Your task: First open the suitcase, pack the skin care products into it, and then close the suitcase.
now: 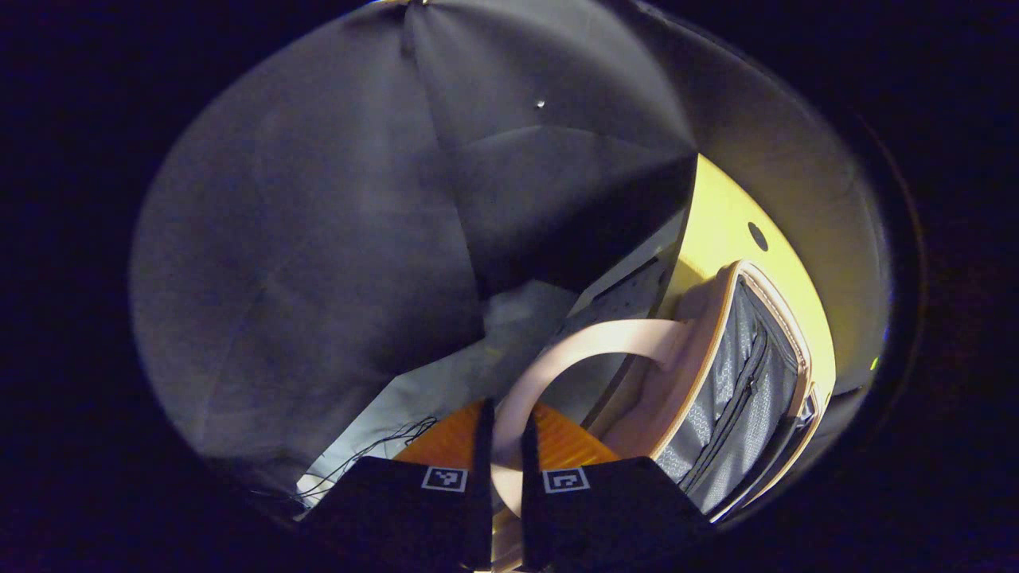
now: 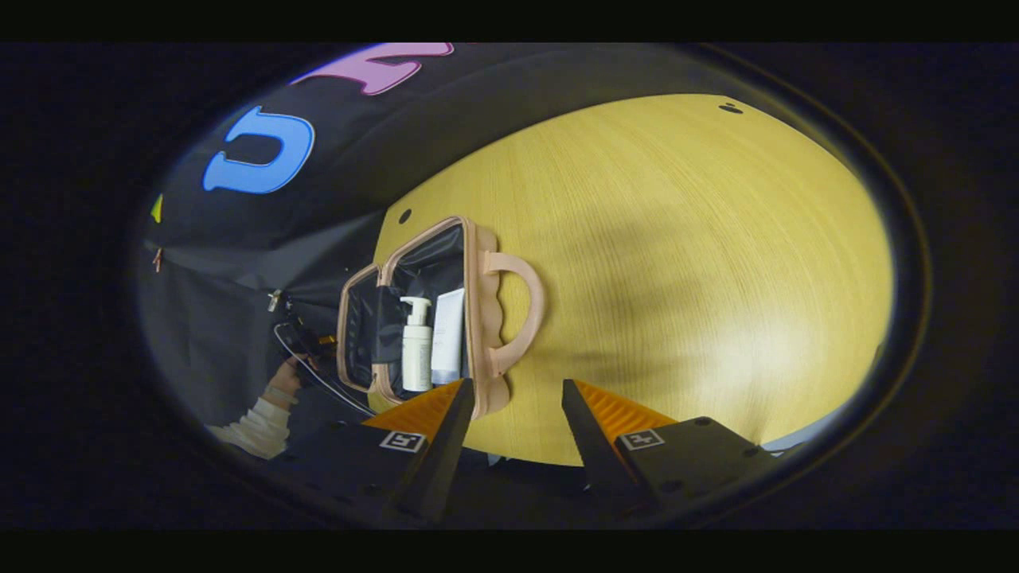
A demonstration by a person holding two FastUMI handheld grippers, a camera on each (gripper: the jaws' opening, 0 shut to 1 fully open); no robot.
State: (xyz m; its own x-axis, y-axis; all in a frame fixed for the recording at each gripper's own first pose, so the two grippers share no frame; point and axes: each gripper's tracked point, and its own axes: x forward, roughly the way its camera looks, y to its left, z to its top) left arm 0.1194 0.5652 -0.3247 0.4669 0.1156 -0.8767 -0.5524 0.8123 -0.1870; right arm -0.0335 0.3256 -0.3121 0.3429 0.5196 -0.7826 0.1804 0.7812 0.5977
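The yellow wooden table (image 2: pixel 677 263) takes up most of the right gripper view, its grain bare across the wide middle, with a small dark hole near its far edge. On its left part lies the pink suitcase (image 2: pixel 478 318), a small vanity-style case, open, its lid (image 2: pixel 358 326) raised beside the base. Inside the base, side by side, lie a white pump bottle (image 2: pixel 416 344) and a white tube (image 2: pixel 448 338) of skin care product, both against the dark lining. The case's curved pink handle (image 2: pixel 525 306) juts out over the table top.

In the left gripper view the same suitcase (image 1: pixel 716 374) stands close, its grey patterned lining and a zipped pocket (image 1: pixel 744 390) facing the camera, the table edge behind it.

The left gripper (image 1: pixel 501 446) has its two black fingers pressed on the pink handle (image 1: pixel 557 354), which passes between them. The right gripper (image 2: pixel 513 414) hangs over the near table edge with its fingers spread wide and holds nothing; its left finger lies just beside the suitcase's near corner. A hand (image 2: pixel 283 378) with a pale sleeve shows beyond the lid.
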